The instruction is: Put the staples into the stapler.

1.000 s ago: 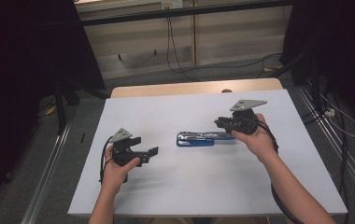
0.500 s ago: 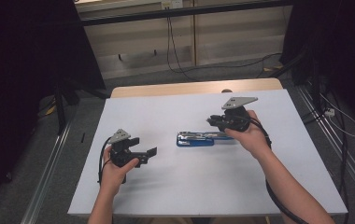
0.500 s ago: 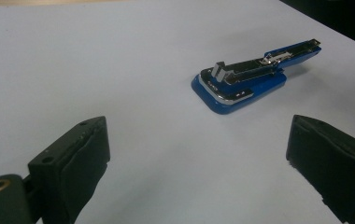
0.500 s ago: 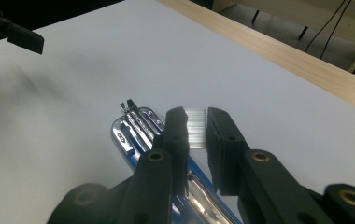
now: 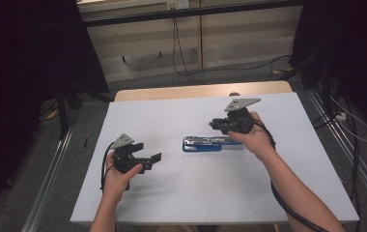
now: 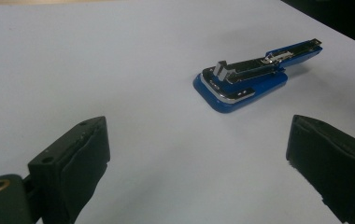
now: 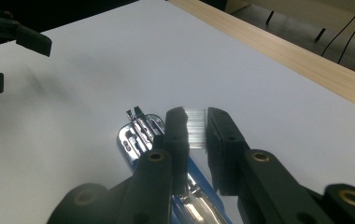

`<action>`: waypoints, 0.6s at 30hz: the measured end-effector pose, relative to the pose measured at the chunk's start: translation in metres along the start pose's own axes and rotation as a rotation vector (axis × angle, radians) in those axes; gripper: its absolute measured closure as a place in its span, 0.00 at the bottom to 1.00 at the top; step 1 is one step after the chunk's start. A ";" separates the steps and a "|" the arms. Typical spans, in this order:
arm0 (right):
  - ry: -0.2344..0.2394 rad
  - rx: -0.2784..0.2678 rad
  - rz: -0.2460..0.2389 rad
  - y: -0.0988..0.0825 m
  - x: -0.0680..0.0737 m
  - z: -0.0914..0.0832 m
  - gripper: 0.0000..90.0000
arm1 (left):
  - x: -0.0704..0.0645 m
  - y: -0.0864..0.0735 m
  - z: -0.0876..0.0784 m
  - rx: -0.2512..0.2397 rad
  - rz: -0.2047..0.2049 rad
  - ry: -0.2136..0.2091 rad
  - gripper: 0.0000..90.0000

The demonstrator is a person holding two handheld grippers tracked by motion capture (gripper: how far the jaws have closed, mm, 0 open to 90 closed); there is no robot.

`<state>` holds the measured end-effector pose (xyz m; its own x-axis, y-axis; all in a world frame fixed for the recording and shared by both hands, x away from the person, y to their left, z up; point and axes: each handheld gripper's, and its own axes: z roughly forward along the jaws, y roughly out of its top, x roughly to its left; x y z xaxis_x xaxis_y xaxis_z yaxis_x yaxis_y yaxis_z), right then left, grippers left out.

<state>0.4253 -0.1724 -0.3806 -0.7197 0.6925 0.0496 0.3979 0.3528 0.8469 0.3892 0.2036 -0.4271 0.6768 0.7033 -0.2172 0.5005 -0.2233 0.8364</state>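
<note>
Nearest the person, at the left of the white desk (image 5: 210,193), the left hand (image 5: 114,181) holds the left gripper (image 5: 153,160) low over the surface, pointing right toward the middle of the desk. Its jaws are spread wide with nothing between them; in the left gripper view the two black padded jaws stand far apart at the bottom corners, and the bare white desk lies between them. Farther in, near the middle of the desk, lies a blue stapler (image 5: 205,143), flat on its base, its length running left to right. From the left gripper view the stapler (image 6: 252,77) is swung open, its chrome staple channel exposed above the blue base, well apart from the left gripper. At the stapler's right end, the right hand (image 5: 251,137) holds the right gripper (image 5: 214,125) above it, pointing left, a grey three-cornered plate (image 5: 242,103) on top. In the right gripper view its jaws are drawn close together and pinch a short silvery strip of staples (image 7: 196,128) just above the stapler's open chrome channel (image 7: 140,135); whether the strip touches the channel cannot be told. Beyond the white sheet, a bare wooden edge of the desk (image 5: 196,91) runs along the far side.
</note>
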 end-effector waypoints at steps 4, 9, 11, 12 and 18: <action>0.012 0.002 -0.007 0.000 -0.001 0.003 0.89 | 0.001 -0.001 0.000 -0.002 -0.003 0.003 0.07; 0.031 0.001 -0.004 0.000 -0.004 0.005 0.89 | 0.001 -0.001 -0.001 0.000 -0.007 0.004 0.07; 0.034 0.002 -0.004 -0.001 -0.005 0.007 0.89 | 0.001 -0.001 -0.001 0.007 0.001 0.007 0.07; 0.037 0.002 -0.003 -0.001 -0.005 0.007 0.89 | 0.001 -0.001 -0.001 0.007 0.001 0.007 0.07; 0.053 0.009 -0.013 -0.002 -0.005 0.010 0.89 | 0.001 -0.002 -0.002 0.011 0.002 0.011 0.07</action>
<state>0.4340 -0.1701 -0.3880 -0.7538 0.6537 0.0669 0.3935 0.3675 0.8427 0.3881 0.2061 -0.4281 0.6719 0.7104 -0.2094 0.5050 -0.2326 0.8312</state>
